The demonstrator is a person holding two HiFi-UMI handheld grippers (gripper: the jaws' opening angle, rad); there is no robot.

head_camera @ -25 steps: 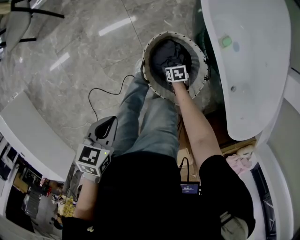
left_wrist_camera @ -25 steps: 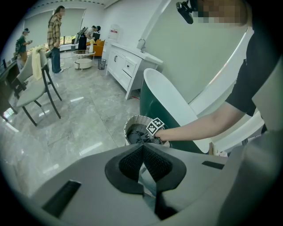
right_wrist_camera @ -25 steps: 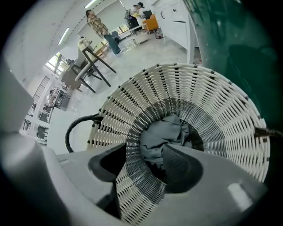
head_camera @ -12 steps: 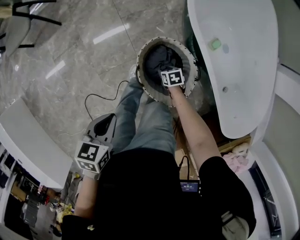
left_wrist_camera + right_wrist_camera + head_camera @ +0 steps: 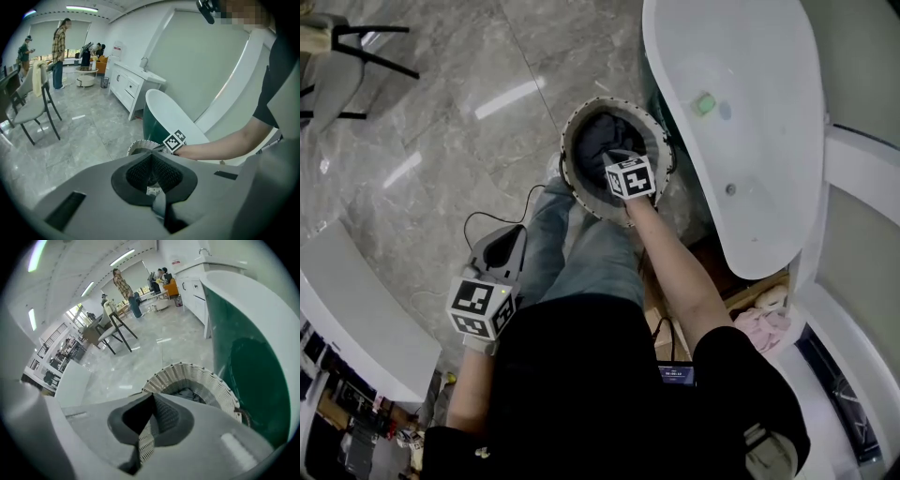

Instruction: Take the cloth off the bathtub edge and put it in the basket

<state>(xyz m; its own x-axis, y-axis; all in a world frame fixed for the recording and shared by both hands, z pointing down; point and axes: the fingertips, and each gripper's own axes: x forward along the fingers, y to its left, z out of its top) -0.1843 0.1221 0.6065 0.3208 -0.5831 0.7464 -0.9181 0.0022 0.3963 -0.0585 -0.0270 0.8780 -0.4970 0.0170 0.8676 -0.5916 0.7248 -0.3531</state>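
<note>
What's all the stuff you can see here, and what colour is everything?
basket: one, pale woven, on the floor beside the bathtub
cloth: one, dark grey, inside the basket
bathtub: one, white inside, green outside, right of the basket
small thing: one, green, inside the bathtub
pink cloth: one, by the bathtub's near end
chair: one, grey, black legs, far left
people: several, far across the room
left claw: grey, shut, empty
right claw: grey, shut, empty, over the basket

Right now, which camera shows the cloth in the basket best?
The head view: it looks straight down into the basket, so most of the dark cloth shows. The right gripper view catches only a sliver over the rim. The left gripper view shows just the rim, with no cloth I can make out.
</note>
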